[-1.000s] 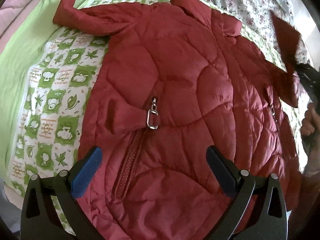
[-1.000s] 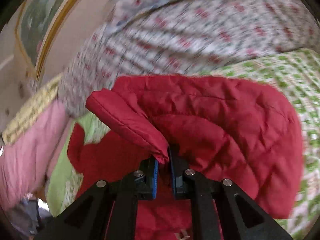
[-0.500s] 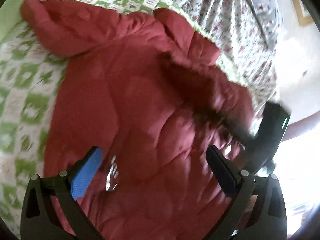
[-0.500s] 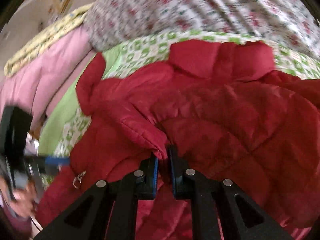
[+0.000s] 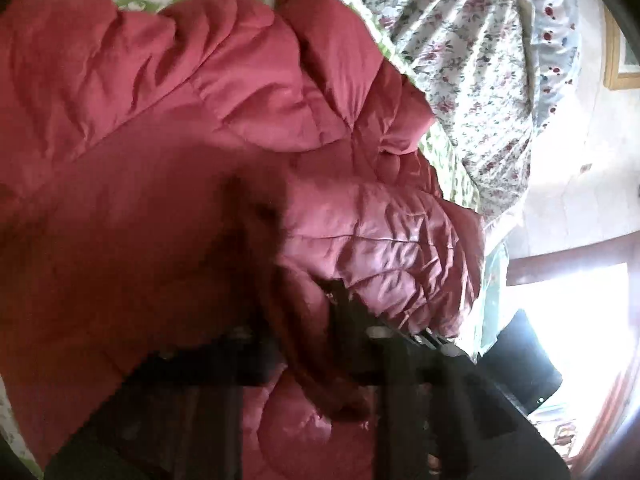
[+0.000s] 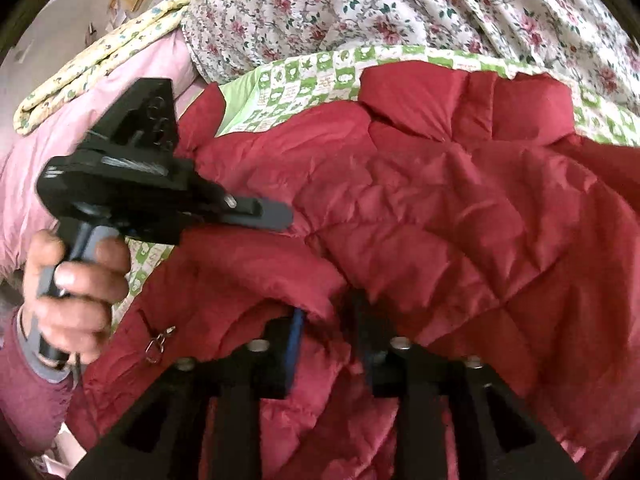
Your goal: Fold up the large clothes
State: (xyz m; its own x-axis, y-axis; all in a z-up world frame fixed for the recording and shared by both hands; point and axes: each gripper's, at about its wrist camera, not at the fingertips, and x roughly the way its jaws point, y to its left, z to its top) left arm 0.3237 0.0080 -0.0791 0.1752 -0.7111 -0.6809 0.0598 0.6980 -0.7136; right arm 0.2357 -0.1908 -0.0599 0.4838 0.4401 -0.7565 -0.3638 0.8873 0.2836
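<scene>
A quilted red jacket [image 6: 460, 216] lies spread on a green-and-white checked bedsheet [image 6: 304, 80]. Its right sleeve [image 6: 260, 276] is folded over the front. My right gripper [image 6: 328, 332] has its jaws a little apart, with the sleeve cuff lying between and over them. My left gripper [image 5: 320, 360] is close over the jacket [image 5: 160, 160], its fingers dark and blurred, with a fold of red fabric between them. The left gripper also shows in the right wrist view [image 6: 276, 216], held by a hand at the left, its fingers close together over the jacket.
A floral duvet [image 6: 400, 8] is bunched along the far side of the bed. A pink quilt [image 6: 80, 120] and a yellow blanket lie at the left. A metal zipper clip [image 6: 158, 344] hangs on the jacket front. A bright window [image 5: 580, 320] is at the right.
My right gripper carried the sleeve across the jacket front and its jaws have parted. My left gripper moved right onto the jacket and its jaws went from wide open to close together.
</scene>
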